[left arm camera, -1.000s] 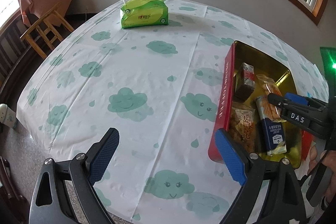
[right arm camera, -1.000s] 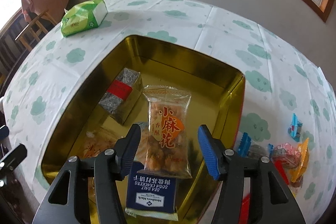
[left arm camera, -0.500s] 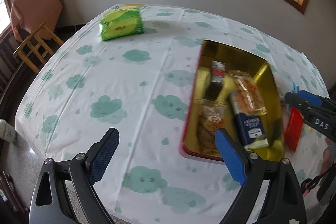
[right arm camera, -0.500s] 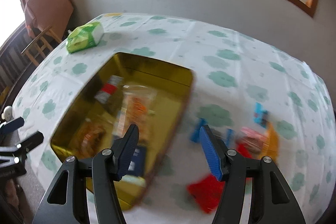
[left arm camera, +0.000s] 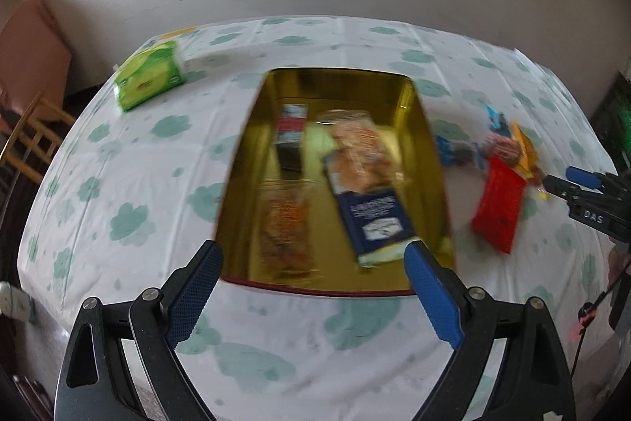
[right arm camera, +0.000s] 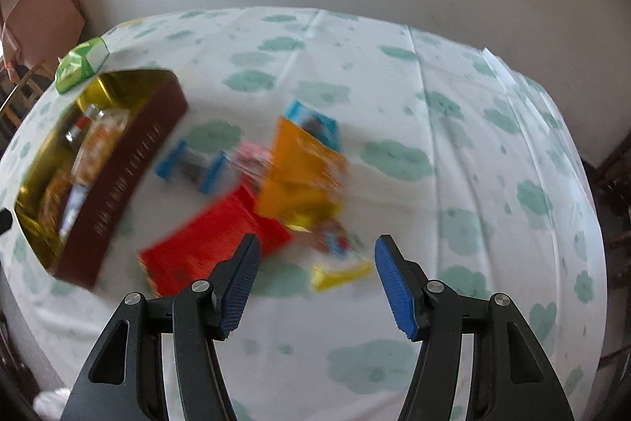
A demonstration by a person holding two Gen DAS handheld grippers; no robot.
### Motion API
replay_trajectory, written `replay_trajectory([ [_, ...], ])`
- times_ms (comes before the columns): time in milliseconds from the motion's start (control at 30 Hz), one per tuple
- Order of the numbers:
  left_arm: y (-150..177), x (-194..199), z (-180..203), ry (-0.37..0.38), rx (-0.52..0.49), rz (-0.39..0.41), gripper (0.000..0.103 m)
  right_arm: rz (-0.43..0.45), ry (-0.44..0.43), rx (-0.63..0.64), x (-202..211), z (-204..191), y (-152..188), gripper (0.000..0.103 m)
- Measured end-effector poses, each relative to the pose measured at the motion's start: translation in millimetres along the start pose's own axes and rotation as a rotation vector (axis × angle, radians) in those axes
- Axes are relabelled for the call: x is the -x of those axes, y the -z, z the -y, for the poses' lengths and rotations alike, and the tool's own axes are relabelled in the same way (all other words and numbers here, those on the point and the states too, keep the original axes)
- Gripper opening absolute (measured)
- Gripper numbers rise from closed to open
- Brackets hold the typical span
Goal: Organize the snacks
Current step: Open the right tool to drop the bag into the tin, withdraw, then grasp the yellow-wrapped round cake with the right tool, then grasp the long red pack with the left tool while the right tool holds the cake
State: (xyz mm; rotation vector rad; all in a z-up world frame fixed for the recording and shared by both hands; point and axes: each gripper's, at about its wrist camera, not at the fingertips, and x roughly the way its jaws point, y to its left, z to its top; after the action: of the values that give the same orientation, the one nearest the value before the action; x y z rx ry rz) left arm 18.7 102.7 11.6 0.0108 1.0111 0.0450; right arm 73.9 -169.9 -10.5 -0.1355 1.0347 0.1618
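Note:
A gold-lined red tin [left arm camera: 252, 152] [right arm camera: 130, 160] sits on the cloud-print tablecloth and holds several snack packets, among them a blue cracker pack [left arm camera: 374, 219] and an orange-print bag [left arm camera: 359, 152]. My left gripper [left arm camera: 311, 283] is open and empty, just in front of the tin's near edge. To the tin's right lies a loose pile of snacks: a red packet [right arm camera: 205, 255] [left arm camera: 499, 208], an orange packet [right arm camera: 303, 172], a blue one [right arm camera: 315, 123] and a yellow one [right arm camera: 339, 273]. My right gripper [right arm camera: 315, 283] is open and empty above the pile's near side.
A green tissue pack [left arm camera: 150, 77] [right arm camera: 81, 66] lies at the table's far left. A wooden chair [left arm camera: 27, 141] stands off the left edge. A wall with a wood-framed window runs behind the table. Both views are motion-blurred.
My right gripper has left the orange-print bag in the tin and swung right over the loose snack pile. My left gripper has swung right, so the tin is centred before it.

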Motion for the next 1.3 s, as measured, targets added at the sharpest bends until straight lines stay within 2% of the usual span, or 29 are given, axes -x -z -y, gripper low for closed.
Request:
replay_trajectory([
  [167, -1.3, -3.6, 35.3, 0.034, -0.076, -0.009, 0.091, -0.008, -0.026, 0.029, -16.4, 16.8, 10.7, 0.060],
  [367, -5.8, -10.5, 75.6, 0.078, -0.164, -0.019, 0.091, 0.006, -0.065, 0.058, -34.4, 21.2, 7.4, 0.057],
  [433, -8.1, -13.7, 88.4, 0.092, -0.190, -0.018, 0.091, 0.007, -0.080, 0.064, -39.5, 21.0, 6.3, 0.049],
  [600, -12.7, -24.4, 116.7, 0.124, -0.239, -0.034, 0.092, 0.032, -0.097, 0.060, -43.4, 22.5, 7.9, 0.036],
  [667, -14.7, -29.6, 126.4, 0.140, -0.253, -0.039, 0.092, 0.047, -0.092, 0.068, -42.2, 22.3, 10.4, 0.031],
  [833, -17.1, -41.9, 148.9, 0.173, -0.281, -0.049, 0.091, 0.080, -0.081, 0.048, -36.3, 30.0, 20.8, 0.029],
  [1000, -19.6, -55.8, 166.8, 0.188, -0.313, -0.061, 0.092, 0.096, -0.053, -0.030, -27.8, 51.3, 35.4, 0.028],
  [1067, -20.6, -61.8, 172.8, 0.190, -0.327, -0.065, 0.092, 0.098, -0.005, -0.058, -24.8, 60.3, 41.3, 0.026],
  [1233, -24.7, -75.7, 182.2, 0.192, -0.358, -0.066, 0.092, 0.109, 0.036, -0.124, -20.7, 78.6, 49.9, 0.026],
  [1300, -25.8, -82.2, 184.0, 0.185, -0.361, -0.075, 0.091, 0.118, 0.027, -0.139, -20.3, 82.2, 51.8, 0.026],
])
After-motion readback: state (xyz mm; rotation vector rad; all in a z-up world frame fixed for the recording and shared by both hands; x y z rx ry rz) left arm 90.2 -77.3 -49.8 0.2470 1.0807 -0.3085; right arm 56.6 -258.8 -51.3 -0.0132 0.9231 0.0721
